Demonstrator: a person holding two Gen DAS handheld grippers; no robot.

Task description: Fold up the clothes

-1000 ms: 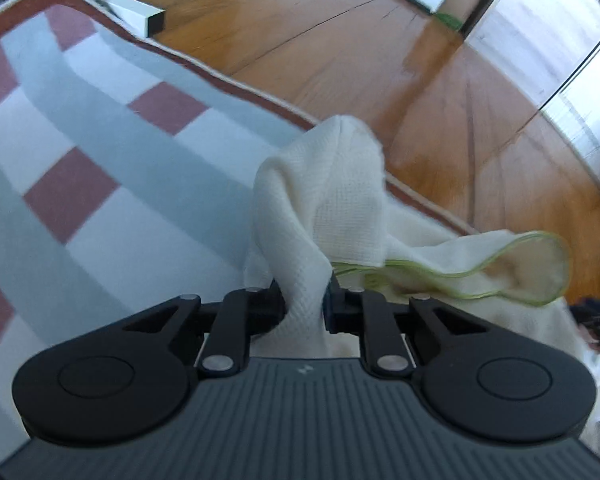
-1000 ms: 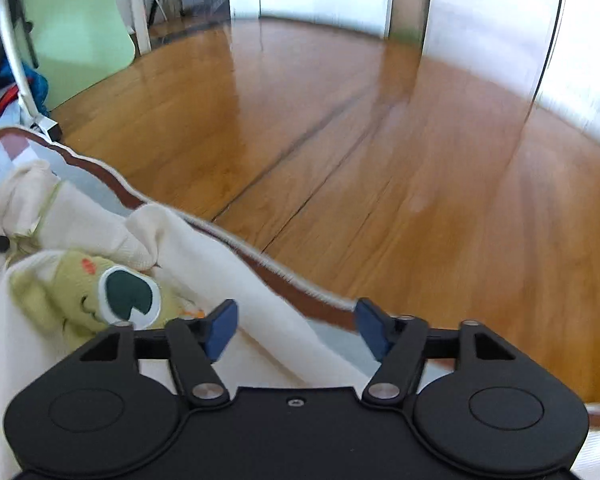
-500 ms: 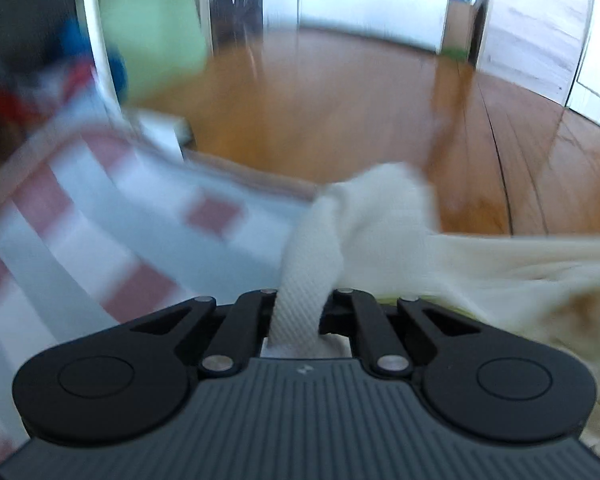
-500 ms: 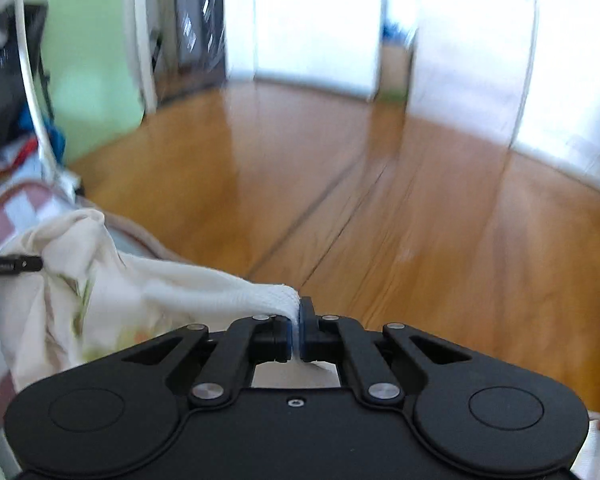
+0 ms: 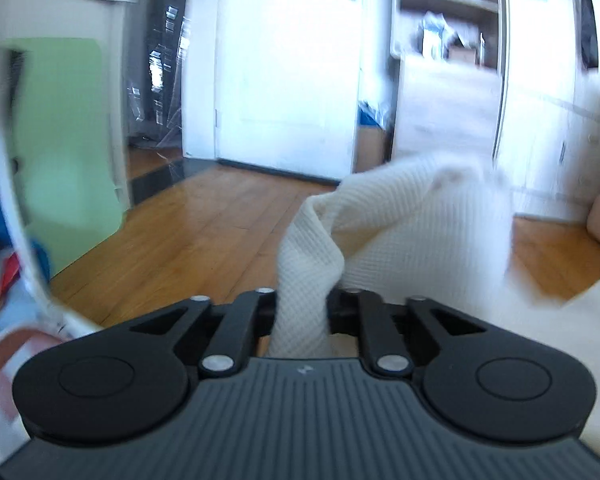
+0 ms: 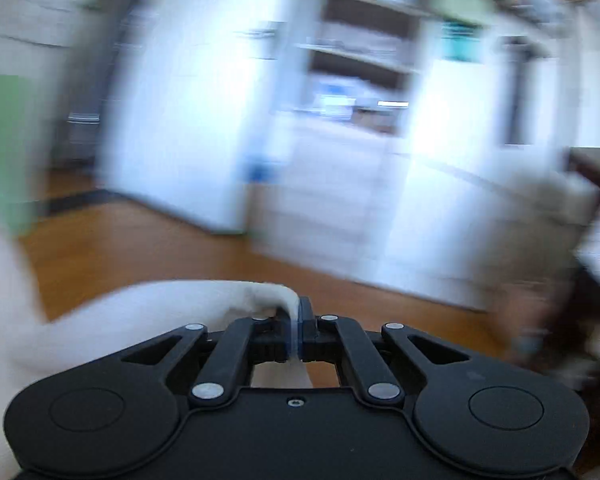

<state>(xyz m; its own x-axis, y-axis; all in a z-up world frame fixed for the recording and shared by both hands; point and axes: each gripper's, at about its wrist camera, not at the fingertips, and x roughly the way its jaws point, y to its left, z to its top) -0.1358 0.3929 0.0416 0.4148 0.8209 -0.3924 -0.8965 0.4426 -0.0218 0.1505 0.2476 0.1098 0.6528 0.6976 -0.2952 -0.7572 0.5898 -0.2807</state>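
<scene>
A cream waffle-knit garment bunches up in front of my left gripper, which is shut on a thick fold of it. The cloth trails off to the right edge of that view. In the right wrist view the same cream garment stretches in from the left, and my right gripper is shut on its edge, its blue pads pressed together. Both views look level across the room, high above the surface. This right view is heavily blurred.
The checked red, white and blue blanket shows only at the lower left. A wooden floor, a white door, a green panel and a white curved rod lie ahead. Shelves stand behind.
Both grippers have risen and tilted up, lifting the garment off the blanket. The right gripper went from open to shut on the cloth edge a second ago.
</scene>
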